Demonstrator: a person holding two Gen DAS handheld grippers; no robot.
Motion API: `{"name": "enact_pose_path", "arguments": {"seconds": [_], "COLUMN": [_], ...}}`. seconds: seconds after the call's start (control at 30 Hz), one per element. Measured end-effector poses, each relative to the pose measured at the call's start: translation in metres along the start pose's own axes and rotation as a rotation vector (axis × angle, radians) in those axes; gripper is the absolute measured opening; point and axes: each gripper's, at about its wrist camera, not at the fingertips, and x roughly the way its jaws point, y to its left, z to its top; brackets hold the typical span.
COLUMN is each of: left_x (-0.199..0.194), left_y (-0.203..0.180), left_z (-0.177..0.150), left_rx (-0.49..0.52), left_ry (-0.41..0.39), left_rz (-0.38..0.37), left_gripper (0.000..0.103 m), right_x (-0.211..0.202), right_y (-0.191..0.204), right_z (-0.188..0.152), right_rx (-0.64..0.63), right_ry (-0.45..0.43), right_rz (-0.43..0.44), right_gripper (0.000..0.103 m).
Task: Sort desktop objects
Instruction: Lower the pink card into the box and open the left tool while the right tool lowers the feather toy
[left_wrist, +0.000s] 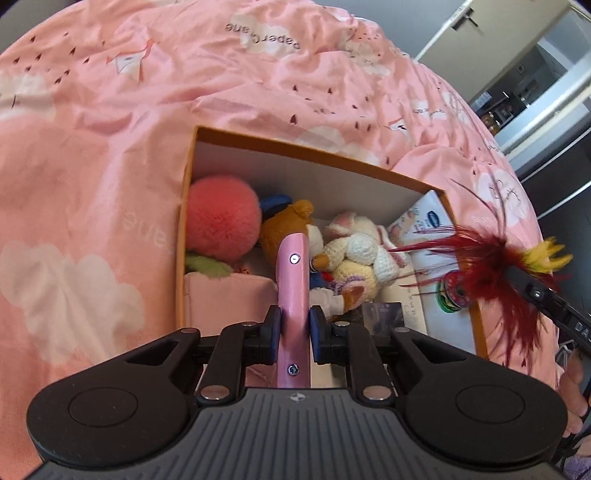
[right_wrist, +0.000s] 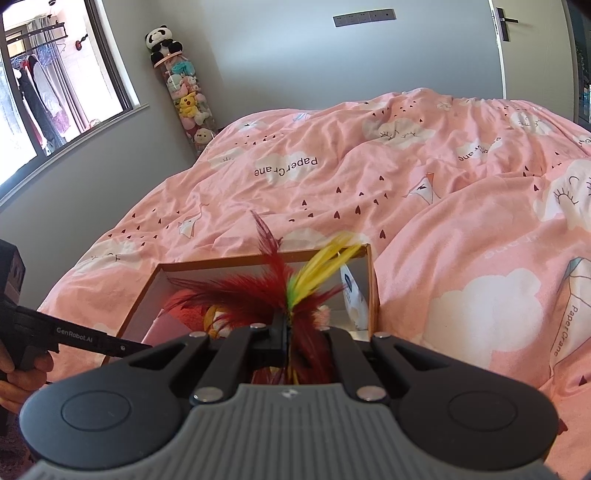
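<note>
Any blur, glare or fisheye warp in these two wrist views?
Left wrist: strong barrel warp bends the orange box rim; yellow feather tips are motion-blurred; plush toys stay sharp. Right wrist: window is bright, slightly washed out; yellow feathers smear; the pink bedspread is evenly daylit, no harsh glare.

1. The box (left_wrist: 369, 162) is crowded: a pink pompom (left_wrist: 221, 218) at 10 o'clock, plush toys (left_wrist: 354, 251) at centre, a white packet (left_wrist: 424, 225) at 2 o'clock.
2. The feather toy (left_wrist: 476, 254) overhangs the 3 o'clock rim.
3. The bed (left_wrist: 110, 147) around the box lies open.
</note>
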Motion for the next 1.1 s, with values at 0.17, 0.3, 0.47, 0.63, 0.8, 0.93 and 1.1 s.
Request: {"name": "enact_pose_path", "arguments": {"seconds": [0.17, 0.3, 0.47, 0.63, 0.8, 0.93, 1.1], "left_x": [0.004, 0.005, 0.010, 0.004, -0.004, -0.004, -0.011], "left_y": [0.005, -0.010, -0.031, -0.053, -0.048, -0.047, -0.046], "left_z": [-0.003, -0.006, -0.015, -0.026, -0.022, -0.025, -0.030], "left_rx": [-0.011, 0.097, 0.253, 0.425, 0.394, 0.383, 0.332], "left_ry": [0.004, -0.011, -0.030, -0.104, -0.089, -0.101, -0.133], "left_rz": [0.027, 0.230, 0.341, 0.431, 0.365, 0.375, 0.354], "left_gripper": [0.019, 0.023, 0.027, 0.033, 0.033, 0.033, 0.033], "right_x": [0.001, 0.002, 0.008, 0.015, 0.019, 0.026, 0.046], "right_y": [0.001, 0.000, -0.006, -0.006, -0.004, -0.004, -0.010], "right_z": [0.001, 0.005, 0.012, 0.015, 0.015, 0.017, 0.017], "right_rx": [-0.017, -0.020, -0.018, -0.037, -0.043, -0.060, -0.080], "right_ry": [0.001, 0.000, 0.024, 0.044, 0.049, 0.057, 0.109], "right_rz": [-0.016, -0.014, -0.009, -0.036, -0.032, -0.054, -0.063], "right_gripper": [0.003, 0.003, 0.003, 0.003, 0.003, 0.003, 0.003]}}
